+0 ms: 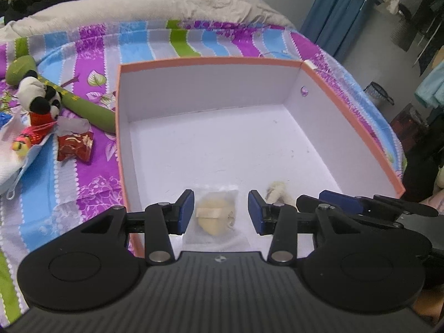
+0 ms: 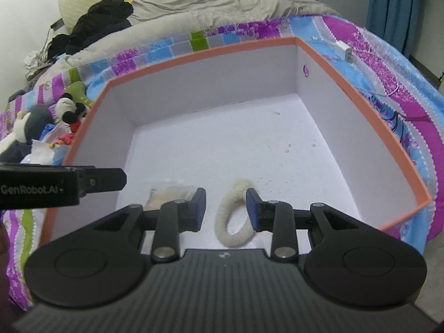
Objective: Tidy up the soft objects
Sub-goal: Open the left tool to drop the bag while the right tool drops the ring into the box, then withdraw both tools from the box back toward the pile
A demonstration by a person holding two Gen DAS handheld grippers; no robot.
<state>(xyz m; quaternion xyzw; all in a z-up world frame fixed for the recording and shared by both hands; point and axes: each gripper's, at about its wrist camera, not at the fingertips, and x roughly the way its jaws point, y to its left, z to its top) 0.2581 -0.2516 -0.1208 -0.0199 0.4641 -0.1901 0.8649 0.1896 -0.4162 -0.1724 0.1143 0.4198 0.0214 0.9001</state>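
A large orange-rimmed box [image 1: 211,61] with a white inside sits on the bed; it also shows in the right wrist view [image 2: 194,51]. My left gripper [image 1: 221,212] is open above a cream soft item in a clear bag [image 1: 215,217] lying on the box floor near the front. My right gripper [image 2: 226,209] is open over a cream rope ring [image 2: 231,216] on the box floor; the ring also shows in the left wrist view [image 1: 279,191]. The bagged item shows partly behind my right gripper's left finger [image 2: 169,193].
Left of the box on the striped bedspread lie a panda plush [image 1: 41,98] on a green roll [image 1: 83,105], a red packet [image 1: 75,144] and other small soft toys [image 2: 30,127]. A white charger and cable [image 2: 345,51] lie right of the box. A grey duvet lies behind.
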